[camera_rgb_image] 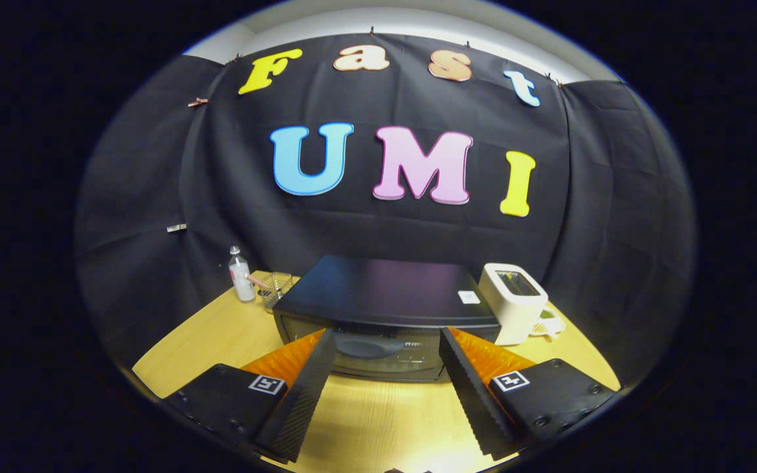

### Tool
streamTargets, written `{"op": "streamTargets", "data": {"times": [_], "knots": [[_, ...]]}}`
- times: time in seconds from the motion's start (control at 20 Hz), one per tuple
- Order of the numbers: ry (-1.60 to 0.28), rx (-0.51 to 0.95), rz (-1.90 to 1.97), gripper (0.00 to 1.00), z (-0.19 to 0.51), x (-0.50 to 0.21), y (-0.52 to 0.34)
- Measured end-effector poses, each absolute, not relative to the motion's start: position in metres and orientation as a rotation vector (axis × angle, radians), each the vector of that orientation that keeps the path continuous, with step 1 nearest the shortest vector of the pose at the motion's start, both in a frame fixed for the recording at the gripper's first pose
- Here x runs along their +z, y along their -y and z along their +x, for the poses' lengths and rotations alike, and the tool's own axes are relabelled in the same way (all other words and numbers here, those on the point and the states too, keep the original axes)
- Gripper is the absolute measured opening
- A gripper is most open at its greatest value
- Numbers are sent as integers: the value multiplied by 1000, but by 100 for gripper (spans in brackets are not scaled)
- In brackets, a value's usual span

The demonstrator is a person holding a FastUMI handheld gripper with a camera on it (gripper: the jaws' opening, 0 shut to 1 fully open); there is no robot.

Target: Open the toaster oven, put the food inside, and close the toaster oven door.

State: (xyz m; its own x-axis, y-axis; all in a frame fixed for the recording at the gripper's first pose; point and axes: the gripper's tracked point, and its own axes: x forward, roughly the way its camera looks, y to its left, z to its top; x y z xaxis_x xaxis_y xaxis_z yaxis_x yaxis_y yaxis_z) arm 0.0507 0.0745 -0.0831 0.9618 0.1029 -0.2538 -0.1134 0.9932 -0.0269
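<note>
A black toaster oven (385, 295) stands on the wooden table (214, 335) just ahead of my fingers, its door shut. The door handle (370, 346) runs across the top of the glass front, seen in the gap between the fingertips. My gripper (386, 341) is open, with its two fingers spread wide and nothing held between them. The fingertips hover a little in front of the oven's door, apart from it. No food shows in this view.
A white pop-up toaster (513, 302) stands close against the oven's right side, with a cord behind it. Beyond the oven's left corner are a small clear bottle (241, 274) and a glass cup (277, 289) holding sticks. Bare tabletop lies under the fingers.
</note>
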Motion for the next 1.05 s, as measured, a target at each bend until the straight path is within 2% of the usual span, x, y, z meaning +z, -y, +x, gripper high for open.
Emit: {"op": "streamTargets", "data": {"times": [0.4, 0.7, 1.05], "knots": [[-88, -3, 20, 98, 15, 13, -5], [-58, -47, 24, 98, -1, 31, 17], [-34, -19, 30, 98, 1, 43, 7]]}}
